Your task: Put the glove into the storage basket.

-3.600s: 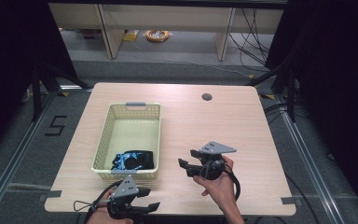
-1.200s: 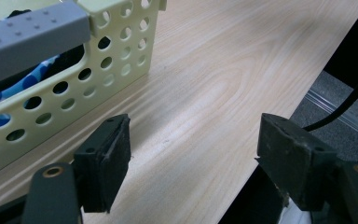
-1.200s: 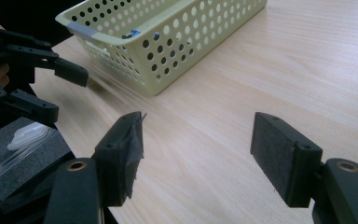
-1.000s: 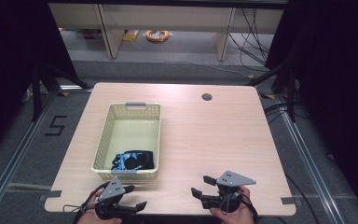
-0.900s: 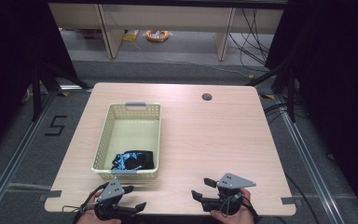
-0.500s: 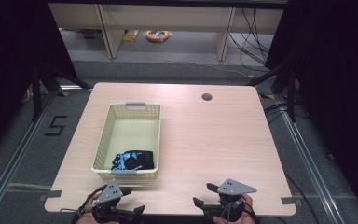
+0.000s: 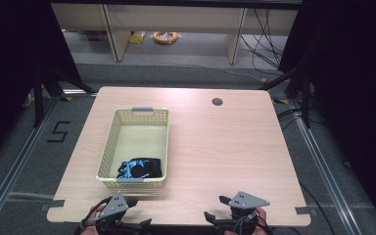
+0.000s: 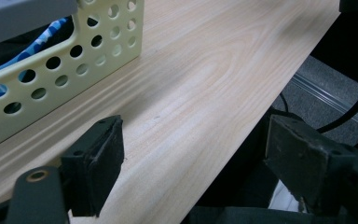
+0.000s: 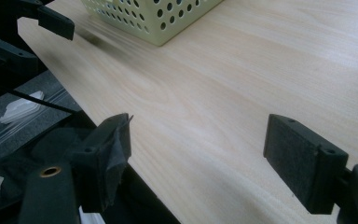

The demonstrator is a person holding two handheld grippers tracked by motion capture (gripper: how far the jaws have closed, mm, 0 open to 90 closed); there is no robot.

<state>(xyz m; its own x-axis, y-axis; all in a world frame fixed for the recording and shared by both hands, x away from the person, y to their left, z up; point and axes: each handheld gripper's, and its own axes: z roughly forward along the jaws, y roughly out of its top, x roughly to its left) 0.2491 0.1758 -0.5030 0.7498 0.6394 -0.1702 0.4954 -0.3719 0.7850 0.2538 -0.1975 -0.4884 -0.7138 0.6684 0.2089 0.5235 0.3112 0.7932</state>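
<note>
A pale yellow perforated basket (image 7: 137, 147) stands on the left half of the wooden table (image 7: 225, 147), with a black-and-blue cloth (image 7: 139, 168) lying at its near end. At the table's front edge, just below the basket, my left gripper (image 7: 139, 212) is open. Its jaws have just been opening, with nothing between them. My right gripper (image 7: 216, 207) sits at the front edge further right, also open after widening, and empty. The left gripper view has the gripper (image 8: 200, 163) over the table edge beside the basket (image 8: 65, 60). In the right gripper view the gripper (image 9: 205, 156) spans bare wood.
A round cable hole (image 7: 217, 102) sits near the table's far edge. Bare wood stretches right of the basket. Beyond the table stand shelf legs and an orange coil (image 7: 165, 36) on the floor. The basket's corner (image 9: 168, 14) lies ahead in the right gripper view.
My right gripper has pulled back from mid-table beside the basket to the front edge. Both hands have slid slightly toward the bottom of the high view, and both jaws stand wider.
</note>
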